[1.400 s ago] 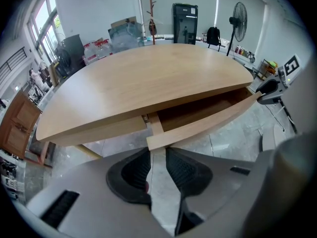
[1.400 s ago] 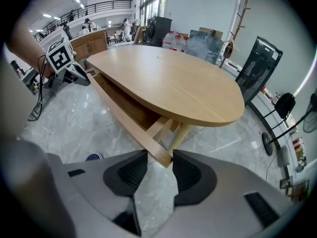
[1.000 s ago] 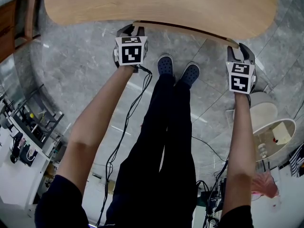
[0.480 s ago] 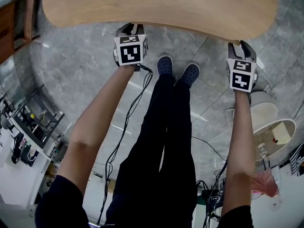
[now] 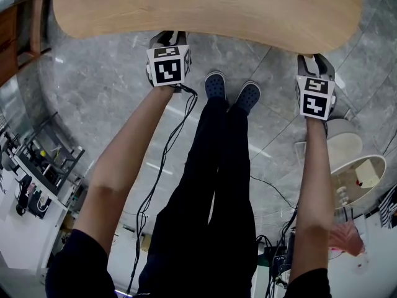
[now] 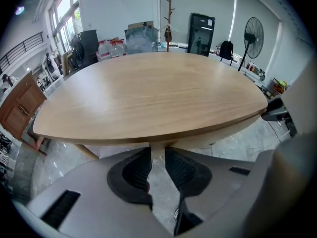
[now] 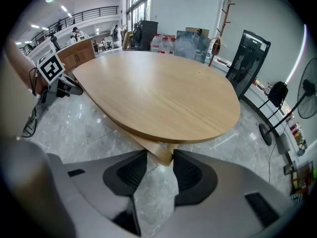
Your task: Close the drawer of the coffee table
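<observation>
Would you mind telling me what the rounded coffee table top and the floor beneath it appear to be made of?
The light tan rounded table top looks like pale wood or a wood-look veneer with a matt finish: long grain streaks run across it. The grey floor looks like polished stone or marble-look tile: pale veining, straight joint lines and soft reflections.

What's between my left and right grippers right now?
In the head view, only the person's blue shoes and bare grey floor lie between the left gripper and right gripper.
</observation>
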Demonstrator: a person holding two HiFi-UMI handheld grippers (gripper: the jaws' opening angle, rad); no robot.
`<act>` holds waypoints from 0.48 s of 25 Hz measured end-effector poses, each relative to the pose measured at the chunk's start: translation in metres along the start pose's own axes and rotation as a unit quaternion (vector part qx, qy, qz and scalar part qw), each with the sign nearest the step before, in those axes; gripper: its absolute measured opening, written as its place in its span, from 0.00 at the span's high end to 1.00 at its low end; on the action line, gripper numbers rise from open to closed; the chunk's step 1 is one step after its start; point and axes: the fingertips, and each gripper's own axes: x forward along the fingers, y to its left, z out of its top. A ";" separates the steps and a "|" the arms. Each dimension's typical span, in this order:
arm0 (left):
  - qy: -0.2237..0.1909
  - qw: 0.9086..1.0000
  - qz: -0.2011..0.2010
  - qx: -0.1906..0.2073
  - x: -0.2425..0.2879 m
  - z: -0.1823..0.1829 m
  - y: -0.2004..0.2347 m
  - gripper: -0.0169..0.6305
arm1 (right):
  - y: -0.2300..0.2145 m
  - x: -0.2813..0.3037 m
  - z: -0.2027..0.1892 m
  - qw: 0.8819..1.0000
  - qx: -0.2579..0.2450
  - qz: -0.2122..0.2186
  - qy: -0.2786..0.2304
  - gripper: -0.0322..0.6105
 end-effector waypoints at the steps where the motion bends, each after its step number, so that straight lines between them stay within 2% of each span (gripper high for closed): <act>1: 0.001 1.000 -0.001 0.000 0.000 0.001 0.000 0.82 | 0.000 0.000 0.000 1.000 0.001 0.000 0.001 0.68; 12: -0.008 1.000 -0.006 0.002 0.001 0.003 0.001 0.82 | 0.000 0.001 0.001 1.000 0.004 -0.002 0.004 0.68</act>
